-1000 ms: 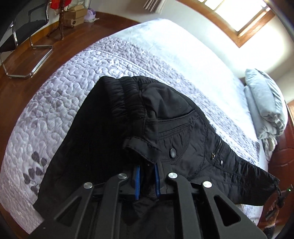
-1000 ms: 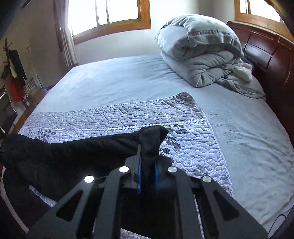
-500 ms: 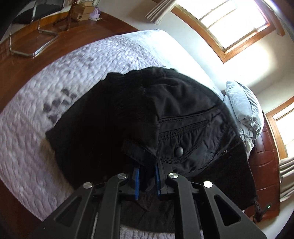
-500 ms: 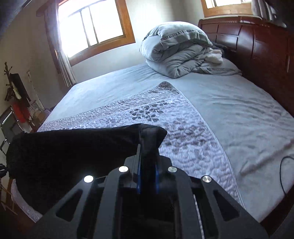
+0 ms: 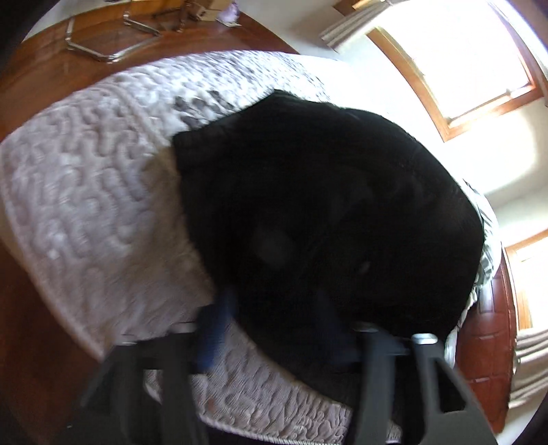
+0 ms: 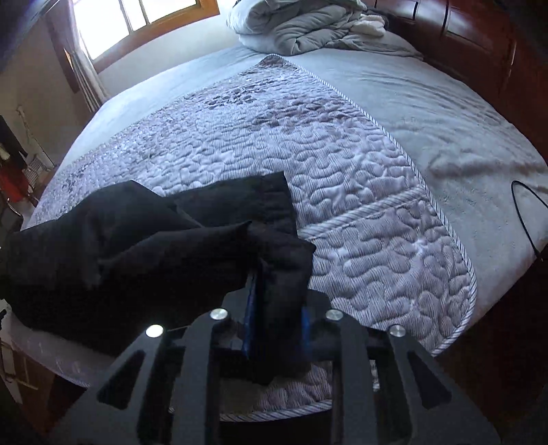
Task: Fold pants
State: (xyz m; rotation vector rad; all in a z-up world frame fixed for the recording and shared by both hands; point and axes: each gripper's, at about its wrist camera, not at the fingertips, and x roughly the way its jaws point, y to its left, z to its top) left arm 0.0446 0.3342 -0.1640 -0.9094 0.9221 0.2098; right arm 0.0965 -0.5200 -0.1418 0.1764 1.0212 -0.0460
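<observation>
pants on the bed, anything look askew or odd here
The black pants lie bunched in uneven layers on the quilted cover, with corners not lined up. One end stands between the right gripper pads. The left wrist view is too blurred to judge more.

Open quilted runner [image 6: 359, 178] extends right of and beyond the black pants [image 6: 144, 236], offering unobstructed passage. At the far end of the bed [image 6: 462, 113], a heaped grey duvet [image 6: 308, 24] blocks access; a dark wooden headboard [image 6: 479, 37] bounds the far right. A black cable [image 6: 524, 208] crosses the right edge.
</observation>
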